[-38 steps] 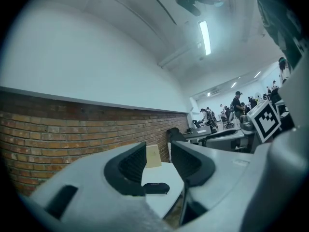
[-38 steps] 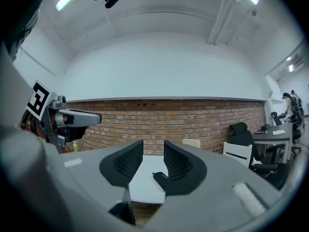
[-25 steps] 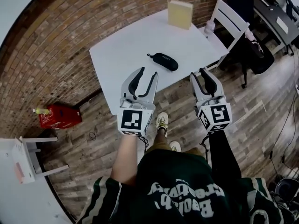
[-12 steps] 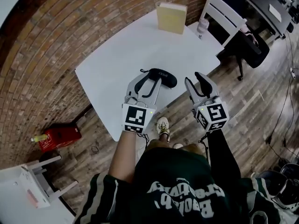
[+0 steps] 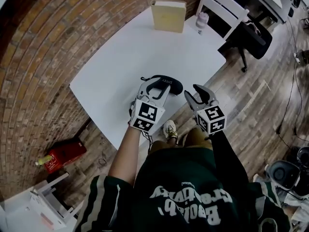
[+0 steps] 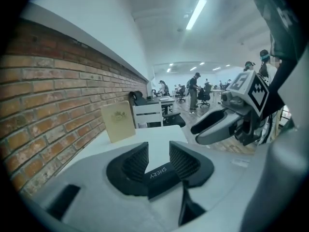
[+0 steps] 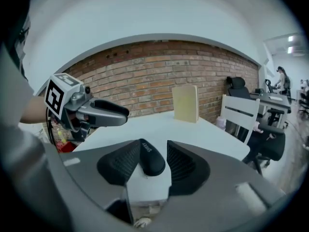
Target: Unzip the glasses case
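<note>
A black zipped glasses case [image 5: 170, 84] lies near the front edge of the white table [image 5: 120, 62]. My left gripper [image 5: 156, 86] hangs over the case's left end; its jaws have just narrowed a little and stand open. In the left gripper view the case [image 6: 161, 172] shows between the ribbed pads of the left gripper [image 6: 159, 151], with a gap on each side. My right gripper [image 5: 194, 92] is off the table's front edge, to the right of the case. Its jaws have just been opening. In the right gripper view the rounded end of the case [image 7: 152, 162] shows between the open right gripper [image 7: 153, 149].
A beige book [image 5: 168, 15] stands upright at the table's far edge. A small pink bottle [image 5: 202, 19] sits on a white chair [image 5: 223, 12] beside it. A red box [image 5: 63, 153] lies on the wooden floor by the brick wall. The person's shoe [image 5: 169, 128] is under the table edge.
Both grippers have come down and forward from in front of the table to the case. The left one now overlaps its left end; the right one's jaws stand wider.
</note>
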`<state>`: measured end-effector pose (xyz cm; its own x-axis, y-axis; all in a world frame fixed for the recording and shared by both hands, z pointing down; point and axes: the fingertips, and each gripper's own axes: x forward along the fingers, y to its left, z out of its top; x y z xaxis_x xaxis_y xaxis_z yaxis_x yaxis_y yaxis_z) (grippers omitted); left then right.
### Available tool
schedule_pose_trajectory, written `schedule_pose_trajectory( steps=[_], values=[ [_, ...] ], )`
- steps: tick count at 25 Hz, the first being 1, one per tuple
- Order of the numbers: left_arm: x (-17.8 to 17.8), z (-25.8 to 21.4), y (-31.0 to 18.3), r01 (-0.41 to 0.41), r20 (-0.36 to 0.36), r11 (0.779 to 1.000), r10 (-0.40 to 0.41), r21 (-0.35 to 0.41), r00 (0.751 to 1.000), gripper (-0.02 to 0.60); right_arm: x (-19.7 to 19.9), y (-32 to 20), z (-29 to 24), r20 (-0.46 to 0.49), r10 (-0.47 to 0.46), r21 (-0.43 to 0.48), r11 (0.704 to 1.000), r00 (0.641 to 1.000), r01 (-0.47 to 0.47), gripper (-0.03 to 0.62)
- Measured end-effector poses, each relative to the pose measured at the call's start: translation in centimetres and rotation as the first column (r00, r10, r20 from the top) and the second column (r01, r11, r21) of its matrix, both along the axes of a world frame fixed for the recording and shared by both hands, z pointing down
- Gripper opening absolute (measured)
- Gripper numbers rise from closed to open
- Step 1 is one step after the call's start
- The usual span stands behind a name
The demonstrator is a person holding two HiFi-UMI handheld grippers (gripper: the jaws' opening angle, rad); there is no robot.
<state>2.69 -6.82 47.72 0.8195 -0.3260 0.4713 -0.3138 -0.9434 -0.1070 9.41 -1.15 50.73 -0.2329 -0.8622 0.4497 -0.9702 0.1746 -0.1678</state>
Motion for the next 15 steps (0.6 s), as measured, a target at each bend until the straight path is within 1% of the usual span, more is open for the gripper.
schedule_pose_trajectory(
  steps=[4, 7, 11, 13, 15],
  values=[
    [0.8, 3.1, 0.0, -0.043, 0.044, 0.998, 0.045, -0.049, 0.998, 0.154, -1.5, 1.0, 4.2, 0.008, -0.033, -0.127, 0.991, 0.999, 0.034, 0.170],
    [1.5, 5.1, 0.0, -0.082, 0.096, 0.994, 0.089, -0.075, 0.991, 0.155, -2.1, 1.1, 6.8, 0.034, -0.036, -0.200, 0.979, 0.999, 0.042, 0.175],
    [2.1, 7.6, 0.1, -0.121, 0.187, 0.989, 0.136, -0.090, 0.973, 0.160, -3.7, 1.7, 10.2, 0.069, -0.078, -0.305, 0.948, 0.995, 0.095, 0.173],
    [2.3, 8.5, -0.1, -0.124, 0.211, 0.987, 0.143, -0.100, 0.967, 0.163, -4.2, 1.8, 11.5, 0.073, -0.091, -0.346, 0.932, 0.993, 0.111, 0.176],
    [2.4, 9.1, -0.2, -0.120, 0.225, 0.986, 0.143, -0.113, 0.964, 0.163, -4.2, 1.6, 12.4, 0.056, -0.096, -0.372, 0.922, 0.994, 0.111, 0.183]
  ],
)
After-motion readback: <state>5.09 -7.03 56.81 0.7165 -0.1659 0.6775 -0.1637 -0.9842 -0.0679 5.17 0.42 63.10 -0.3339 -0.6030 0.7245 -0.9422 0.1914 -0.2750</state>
